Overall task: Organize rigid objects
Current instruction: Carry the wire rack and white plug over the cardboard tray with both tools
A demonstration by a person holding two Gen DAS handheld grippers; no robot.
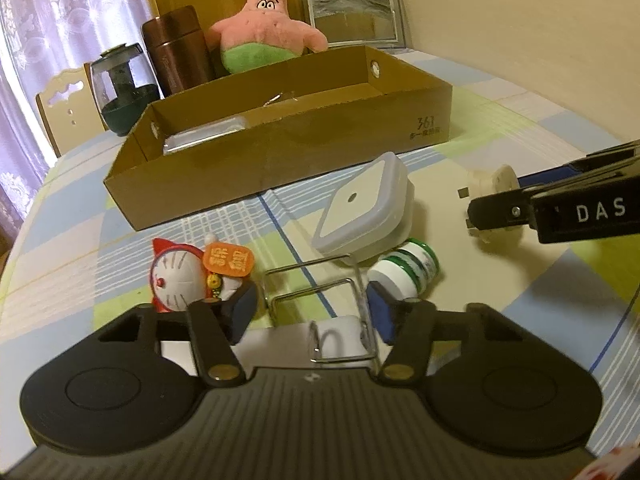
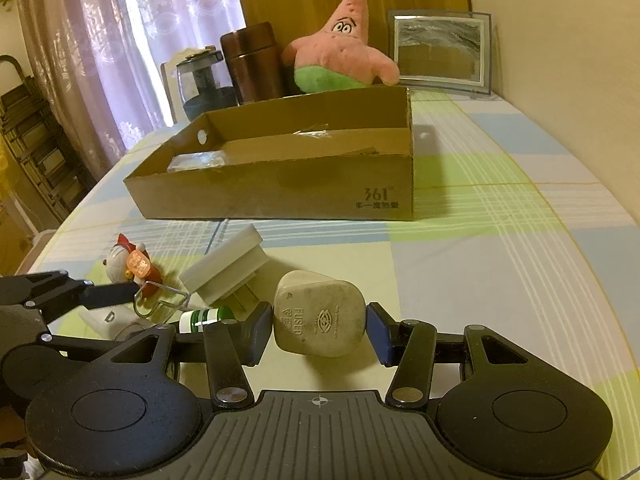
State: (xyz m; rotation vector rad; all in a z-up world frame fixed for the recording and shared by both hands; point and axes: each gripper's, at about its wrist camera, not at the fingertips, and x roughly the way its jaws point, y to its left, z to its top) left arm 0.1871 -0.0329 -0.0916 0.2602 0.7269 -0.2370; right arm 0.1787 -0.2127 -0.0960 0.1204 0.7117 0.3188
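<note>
A cream fused plug (image 2: pixel 320 314) sits between the pads of my right gripper (image 2: pixel 320 330), which is shut on it just above the tablecloth; the left wrist view shows this plug (image 1: pixel 494 178) at the right. My left gripper (image 1: pixel 312 310) is shut on a wire-framed white holder (image 1: pixel 336 336), its pads against the frame's two sides. Close around lie a white square night light (image 1: pixel 356 208), a green-and-white bottle (image 1: pixel 404 272) on its side and a small red-and-white cat figure (image 1: pixel 180 276). An open cardboard box (image 1: pixel 280 168) stands beyond them, with a silvery flat item (image 1: pixel 204 136) inside.
Behind the box stand a pink star plush (image 1: pixel 264 28), a brown flask (image 1: pixel 176 48), a dark glass pot (image 1: pixel 120 84) and a picture frame (image 1: pixel 352 12) against the wall. A chair back (image 1: pixel 60 112) and curtains are at the left. The checked tablecloth (image 2: pixel 500 260) stretches bare to the right.
</note>
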